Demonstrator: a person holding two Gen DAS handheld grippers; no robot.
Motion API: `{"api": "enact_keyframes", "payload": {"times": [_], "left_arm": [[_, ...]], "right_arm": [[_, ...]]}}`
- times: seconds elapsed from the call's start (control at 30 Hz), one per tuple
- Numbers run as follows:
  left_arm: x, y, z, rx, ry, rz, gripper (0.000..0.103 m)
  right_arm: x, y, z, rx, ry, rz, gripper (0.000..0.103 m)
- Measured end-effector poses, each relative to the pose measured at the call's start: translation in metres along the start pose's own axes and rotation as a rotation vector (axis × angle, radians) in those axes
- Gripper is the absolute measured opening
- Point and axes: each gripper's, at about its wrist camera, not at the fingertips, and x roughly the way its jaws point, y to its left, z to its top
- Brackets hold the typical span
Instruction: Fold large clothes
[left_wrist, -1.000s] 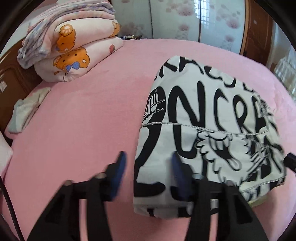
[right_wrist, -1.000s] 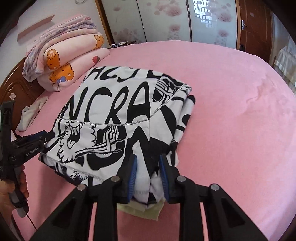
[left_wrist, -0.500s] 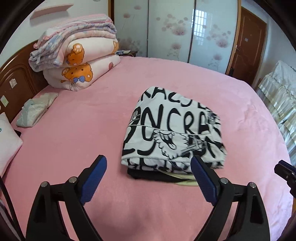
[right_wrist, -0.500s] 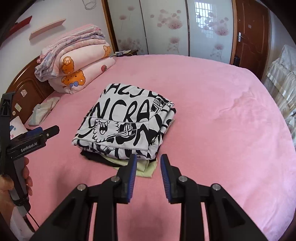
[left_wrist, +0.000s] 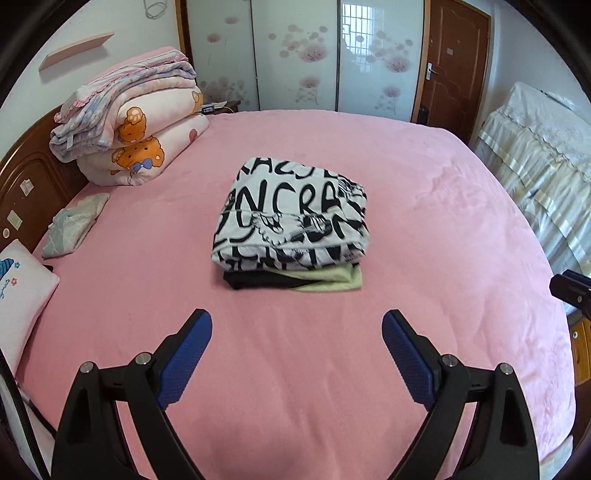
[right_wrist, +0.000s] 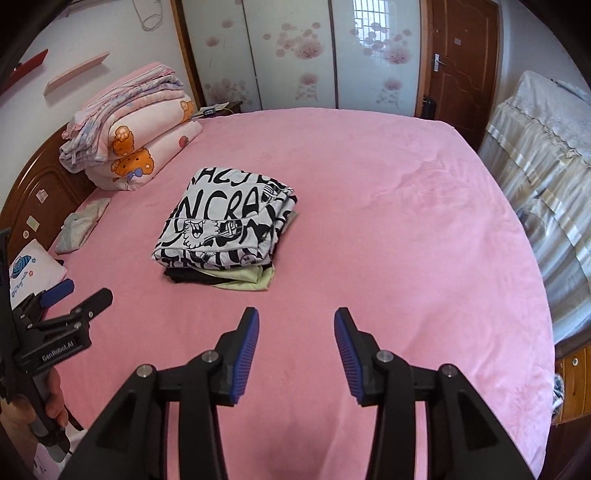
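We find the folded black-and-white garment (left_wrist: 291, 218) atop a small clothes stack mid-bed (left_wrist: 424, 206). Left gripper (left_wrist: 297, 328) stands released, wide — right gripper (right_wrist: 296, 326) has just been opening, nothing between its jaws — both near, clear of it.

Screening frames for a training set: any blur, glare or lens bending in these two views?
Left wrist: sharp, evenly daylit, black corners, bed edge bowed by fisheye. Right wrist: same bending and dark corners, window bright but not blown out, folded printed garment crisp.
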Motion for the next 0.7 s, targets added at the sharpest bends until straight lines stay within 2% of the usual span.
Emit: {"api": "enact_keyframes", "payload": {"times": [0.2,0.33,0.5,0.6,0.7], "left_arm": [[-0.037,-0.025,-0.043,-0.03,0.015,-0.067,0.093],[-0.062,-0.04,-0.079,-0.063,0.005,-0.111,0.093],[-0.093,-0.064,-0.133,-0.035,-0.025,-0.086,0.093],[-0.108,-0.076,-0.163,-0.034,-0.045,-0.093,0.093],[-0.115,-0.085,-0.186,-0.041,-0.056,-0.073,0.093]], "right_arm": [[-0.03,-0.015,-0.051,0.009,0.019,-0.004,0.046],[-0.05,-0.02,-0.095,0.001,-0.006,-0.005,0.049],[-0.078,-0.029,-0.157,0.038,-0.079,0.002,0.068],[-0.09,-0.029,-0.195,0.061,-0.129,0.006,0.07],[-0.093,-0.03,-0.22,0.093,-0.141,-0.009,0.07]]}}
